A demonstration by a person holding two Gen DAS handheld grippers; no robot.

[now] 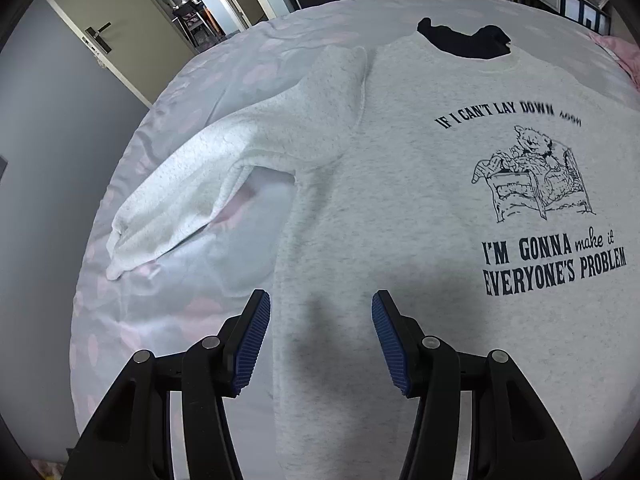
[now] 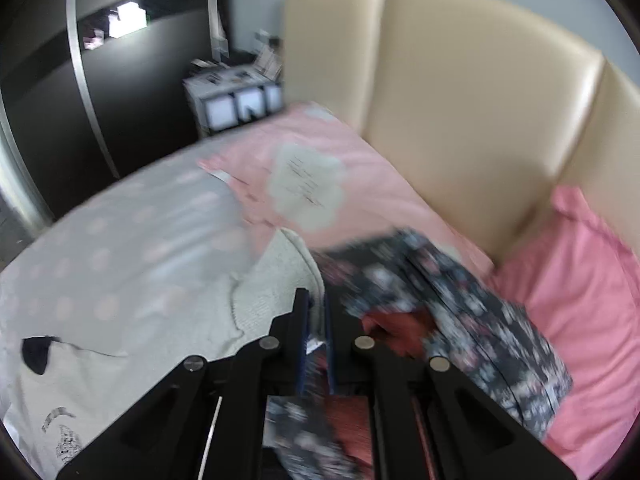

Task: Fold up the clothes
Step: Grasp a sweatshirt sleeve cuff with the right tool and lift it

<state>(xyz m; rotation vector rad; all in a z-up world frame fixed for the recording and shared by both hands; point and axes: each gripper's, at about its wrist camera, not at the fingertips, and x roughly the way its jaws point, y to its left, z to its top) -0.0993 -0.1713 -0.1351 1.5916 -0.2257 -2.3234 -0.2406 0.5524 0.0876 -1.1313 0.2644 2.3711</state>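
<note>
A light grey sweatshirt (image 1: 400, 184) with a dark bear print and lettering lies face up on the bed, its left sleeve (image 1: 192, 184) angled down to the left. My left gripper (image 1: 320, 312) is open above the sweatshirt's lower left body, holding nothing. In the right wrist view my right gripper (image 2: 316, 312) is shut on the cuff of the sweatshirt's other sleeve (image 2: 280, 280), lifted near the pillows. The sweatshirt's neck (image 2: 36, 354) shows at the lower left there. That view is blurred.
The bed has a grey cover with pink dots (image 1: 132, 288). Pink pillows (image 2: 328, 184) and a beige headboard (image 2: 460, 112) lie ahead of the right gripper. A dark floral garment with red lining (image 2: 460, 312) lies beside it. A door (image 1: 100, 36) is at left.
</note>
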